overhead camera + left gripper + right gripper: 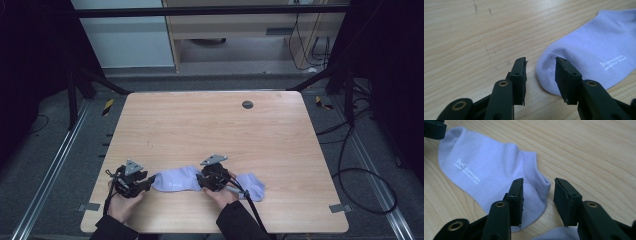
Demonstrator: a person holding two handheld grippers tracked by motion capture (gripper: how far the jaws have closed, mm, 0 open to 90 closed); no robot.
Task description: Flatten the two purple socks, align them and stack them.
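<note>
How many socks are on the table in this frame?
2. One lilac sock lies flat between the left gripper and the right gripper. The second sock lies to its right, partly covered by the right gripper and hand; nothing suggests more.

We hold two black grippers: our left gripper (148,182) and right gripper (201,181) each carry a grey three-cornered plate on top and trail a black cable. Their flat black jaws hang on arms with brass-ringed pivot holes and small screws. Our sleeves (239,222) are dark.
</note>
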